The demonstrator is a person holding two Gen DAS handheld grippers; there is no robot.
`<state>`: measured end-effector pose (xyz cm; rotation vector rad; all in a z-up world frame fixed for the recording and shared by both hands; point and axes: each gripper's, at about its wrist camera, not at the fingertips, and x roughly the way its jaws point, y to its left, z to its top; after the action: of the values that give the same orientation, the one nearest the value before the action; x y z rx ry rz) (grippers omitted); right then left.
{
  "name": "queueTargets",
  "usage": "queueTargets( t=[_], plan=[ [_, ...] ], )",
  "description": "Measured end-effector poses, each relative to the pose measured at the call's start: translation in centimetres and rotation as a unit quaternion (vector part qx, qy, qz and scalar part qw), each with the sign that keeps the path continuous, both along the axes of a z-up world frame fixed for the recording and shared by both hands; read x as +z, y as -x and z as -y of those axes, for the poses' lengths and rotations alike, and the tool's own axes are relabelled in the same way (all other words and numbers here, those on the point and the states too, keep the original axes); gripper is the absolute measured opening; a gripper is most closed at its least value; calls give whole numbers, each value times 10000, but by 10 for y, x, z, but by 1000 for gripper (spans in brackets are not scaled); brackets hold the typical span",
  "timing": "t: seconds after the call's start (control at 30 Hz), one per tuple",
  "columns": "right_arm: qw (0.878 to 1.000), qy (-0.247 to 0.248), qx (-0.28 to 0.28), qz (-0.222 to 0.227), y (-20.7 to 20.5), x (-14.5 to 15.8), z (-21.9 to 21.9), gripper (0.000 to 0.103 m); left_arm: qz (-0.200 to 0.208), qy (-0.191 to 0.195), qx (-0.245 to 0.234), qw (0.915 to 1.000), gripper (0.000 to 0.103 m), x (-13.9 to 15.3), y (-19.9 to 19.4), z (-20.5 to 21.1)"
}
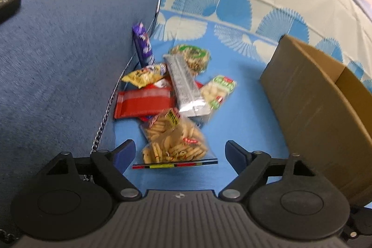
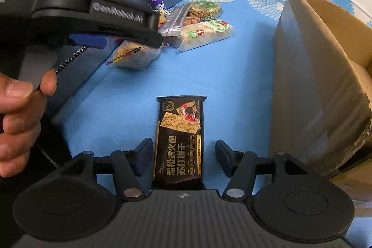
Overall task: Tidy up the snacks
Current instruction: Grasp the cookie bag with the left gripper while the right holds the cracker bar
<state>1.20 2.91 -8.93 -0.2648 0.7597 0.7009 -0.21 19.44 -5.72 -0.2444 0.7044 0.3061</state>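
A pile of snack packets lies on the blue sheet beside a blue cushion. In the left wrist view my left gripper point(image 1: 180, 151) is open just over a clear bag of small crackers point(image 1: 173, 140); behind it lie a red packet point(image 1: 145, 101), a silver bar point(image 1: 183, 85), a yellow packet point(image 1: 144, 77), a green rice-cracker pack point(image 1: 218, 88) and a purple bar point(image 1: 144, 44). In the right wrist view my right gripper point(image 2: 183, 153) is open around a black cracker packet point(image 2: 180, 138) lying flat between its fingers. The left gripper point(image 2: 130, 38) shows there over the pile.
An open cardboard box point(image 1: 325, 94) stands on the right, also in the right wrist view point(image 2: 320, 76). The blue cushion point(image 1: 62, 57) with a metal chain point(image 1: 104, 120) lies on the left. A patterned sheet point(image 1: 232, 8) rises behind.
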Motion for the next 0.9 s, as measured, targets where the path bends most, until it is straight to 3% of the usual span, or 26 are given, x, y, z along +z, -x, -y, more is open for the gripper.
queueTargets(
  t=[0.33,0.9],
  plan=[
    [10000,-52,-16,43,0,0,-4,63,-317,-61,19,9995,88,-7,-9,2],
    [9999,-59,11,131,2,1,-1,60,-385,-55,-8,9992,88,-8,-12,0]
  ],
)
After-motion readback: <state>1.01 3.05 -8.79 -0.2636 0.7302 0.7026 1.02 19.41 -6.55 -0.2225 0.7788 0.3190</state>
